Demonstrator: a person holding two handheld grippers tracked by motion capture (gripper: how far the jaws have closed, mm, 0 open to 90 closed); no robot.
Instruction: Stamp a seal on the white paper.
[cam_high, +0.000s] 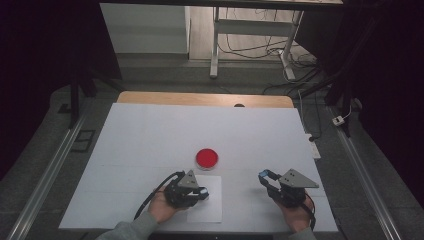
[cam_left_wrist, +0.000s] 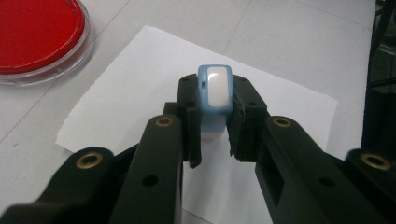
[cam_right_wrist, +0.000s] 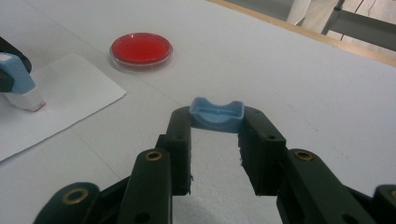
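High view: white table (cam_high: 150, 135), wooden edge at the far side. Red ink pad (cam_high: 206, 157), a round dish, sits mid-table. Just near of it lies a white paper sheet (cam_high: 212, 212). Left gripper (cam_high: 202, 192) is over the sheet's left part, its tip pointing right, a person's hand and grey sleeve behind it, cable trailing to the near left. Right gripper (cam_high: 264, 176) is well to the right of the sheet, over bare table, with a small blue piece at its tip. Floor beyond has desk legs and loose cables; nothing stands between grippers and pad.

Left gripper view: jaws clamped tight on a blue stamp (cam_left_wrist: 215, 91) with a white top panel, its pale body pointing down at the paper (cam_left_wrist: 140, 84); whether its base touches the sheet cannot be told. Ink pad (cam_left_wrist: 37, 32) is at far left, just off the sheet's corner.

Right gripper view: jaws pinch a blue stamp cap (cam_right_wrist: 216, 114), hollow side up, by its two ends, over bare table. Far left is the stamp (cam_right_wrist: 16, 77) with its white base red at the edge, on or just over the paper (cam_right_wrist: 70, 98). Ink pad (cam_right_wrist: 141, 49) is farther off, beside the sheet.
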